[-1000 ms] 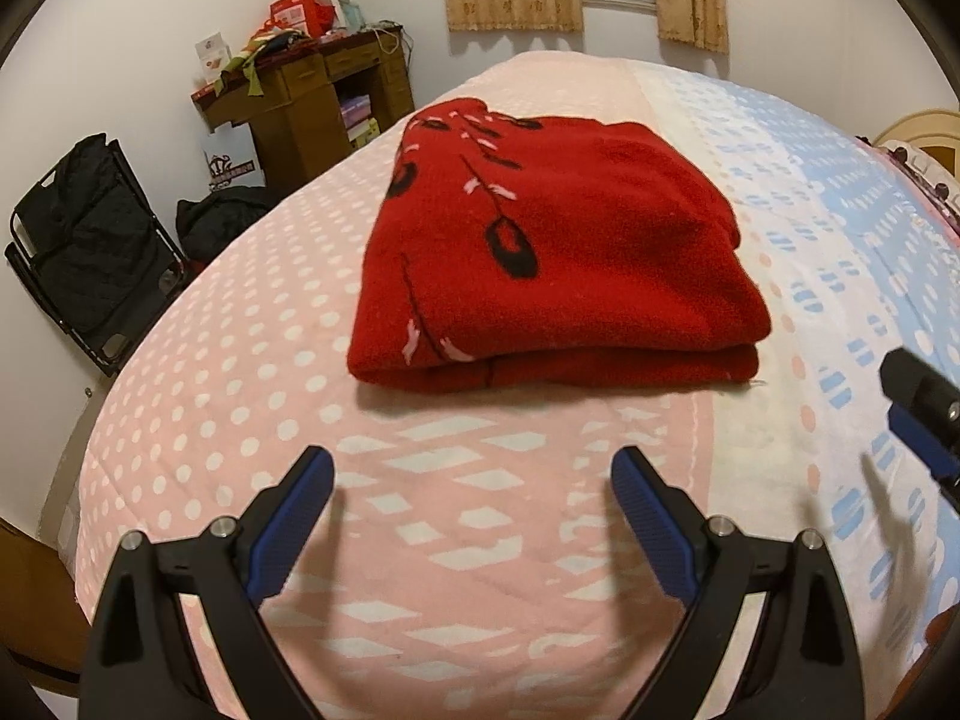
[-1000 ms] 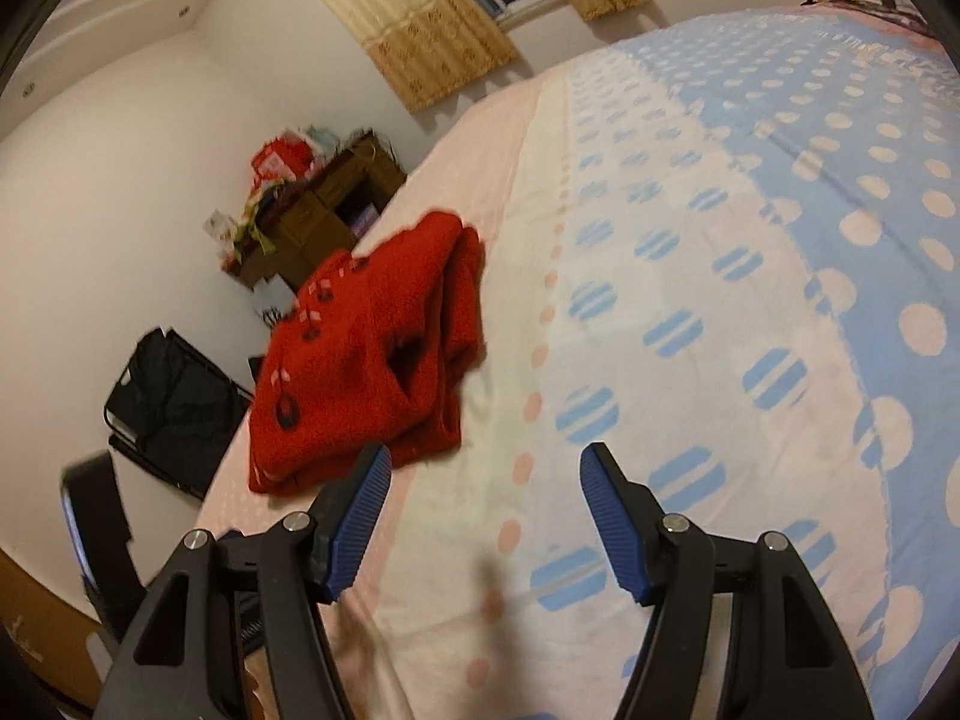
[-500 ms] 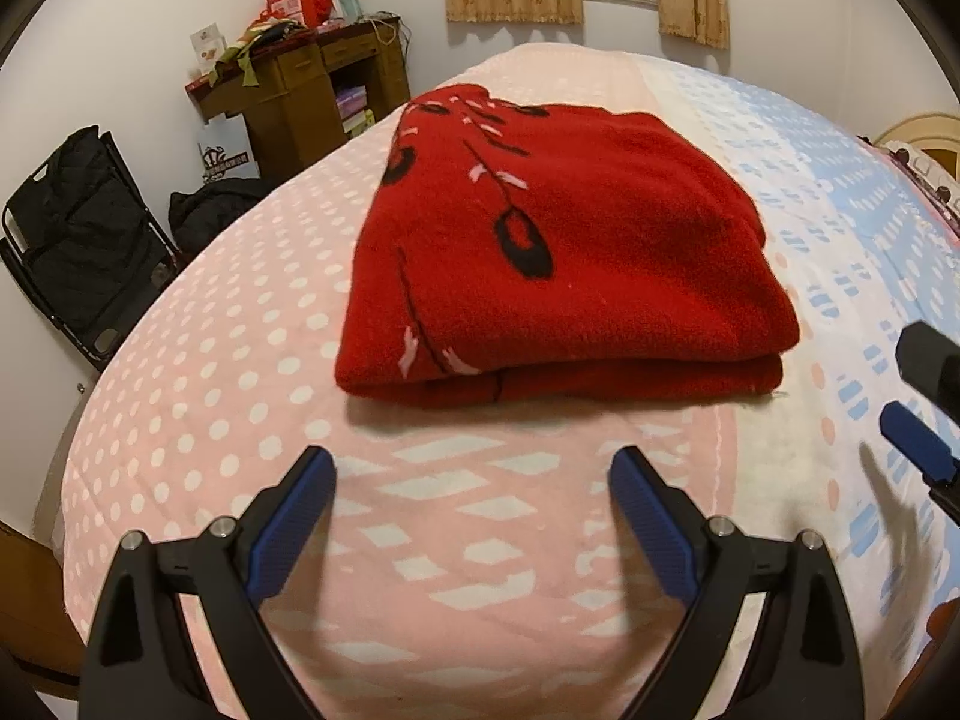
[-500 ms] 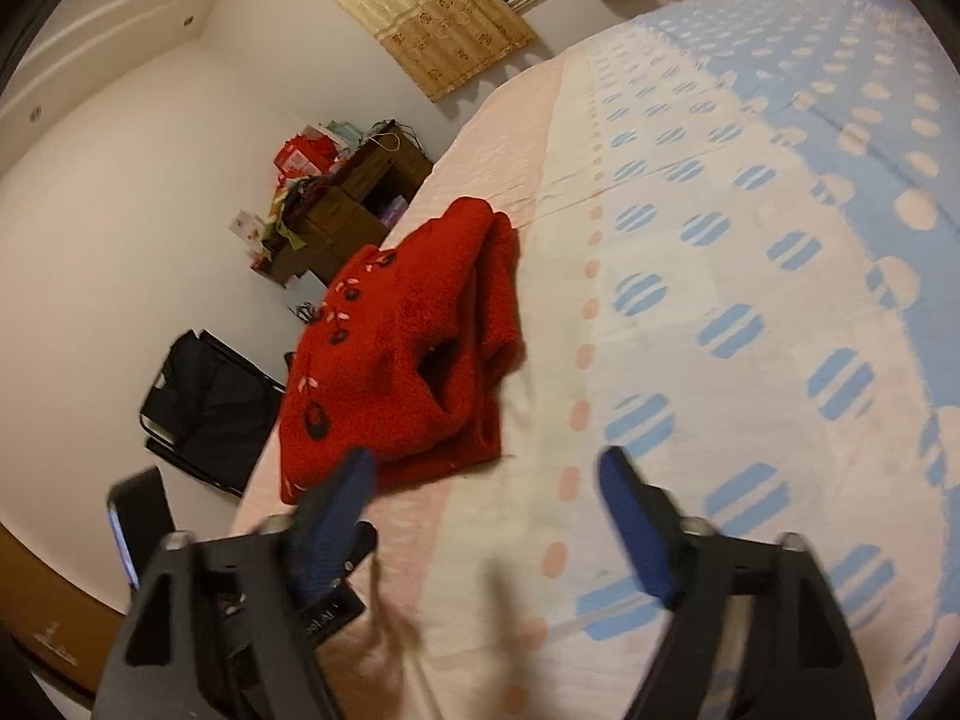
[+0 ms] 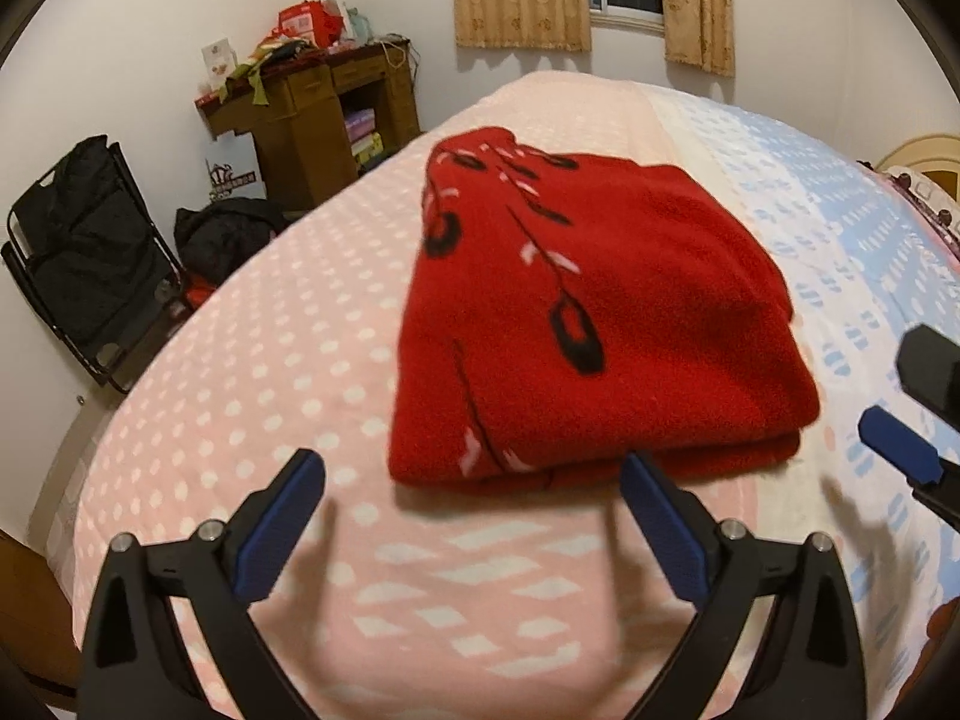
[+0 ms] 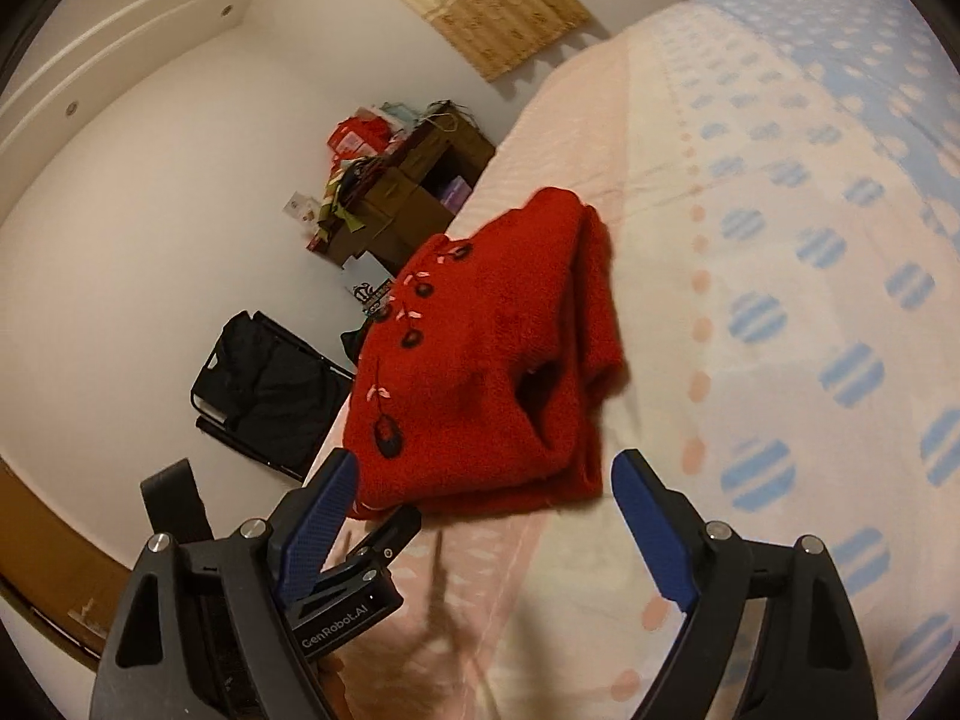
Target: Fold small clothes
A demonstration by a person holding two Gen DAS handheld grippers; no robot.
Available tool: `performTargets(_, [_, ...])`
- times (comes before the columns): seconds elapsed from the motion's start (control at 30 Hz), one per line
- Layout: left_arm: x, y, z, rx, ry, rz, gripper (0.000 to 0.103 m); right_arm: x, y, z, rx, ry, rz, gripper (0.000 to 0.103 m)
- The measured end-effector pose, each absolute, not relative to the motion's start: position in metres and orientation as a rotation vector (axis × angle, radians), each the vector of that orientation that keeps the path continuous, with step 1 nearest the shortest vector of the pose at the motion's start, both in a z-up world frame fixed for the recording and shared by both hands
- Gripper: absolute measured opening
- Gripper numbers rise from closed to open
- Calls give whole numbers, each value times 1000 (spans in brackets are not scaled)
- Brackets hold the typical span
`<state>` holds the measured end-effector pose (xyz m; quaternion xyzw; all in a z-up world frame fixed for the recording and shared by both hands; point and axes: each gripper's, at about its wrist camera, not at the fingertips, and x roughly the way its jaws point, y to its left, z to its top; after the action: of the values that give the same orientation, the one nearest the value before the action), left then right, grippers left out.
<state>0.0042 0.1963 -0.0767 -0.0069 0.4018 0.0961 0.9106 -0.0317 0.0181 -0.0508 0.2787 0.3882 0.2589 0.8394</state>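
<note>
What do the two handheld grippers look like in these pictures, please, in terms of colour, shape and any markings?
Both are alike. The left gripper and the right gripper each have two matte black, angular arms with triangular cut-outs and silver round bolt heads, ending in long flat fingers faced with textured blue pads. In the right wrist view, a black block on the left gripper's body carries white lettering reading GenRobot.AI. No cables or sleeves show.

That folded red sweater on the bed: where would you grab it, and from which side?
Probably the near-right corner of the red sweater, coming in low from the front. The layers stack there and their loose edges show, so the open right gripper could likely pinch the whole stack.
</note>
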Motion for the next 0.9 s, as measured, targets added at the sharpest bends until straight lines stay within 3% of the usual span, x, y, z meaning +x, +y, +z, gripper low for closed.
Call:
performTargets(0.2, [4, 201, -79, -23, 826, 190, 102, -39, 29, -40, 519, 790, 560, 87])
performTargets(0.43, [-23, 201, -52, 60, 669, 247, 102, -88, 55, 14, 121, 515, 362, 87])
performTargets(0.67, [-44, 225, -16, 116, 630, 269, 102, -104, 78, 52, 146, 508, 426, 87])
performTargets(0.9, [-91, 350, 76, -179, 467, 377, 103, -132, 106, 128, 318, 477, 602, 87])
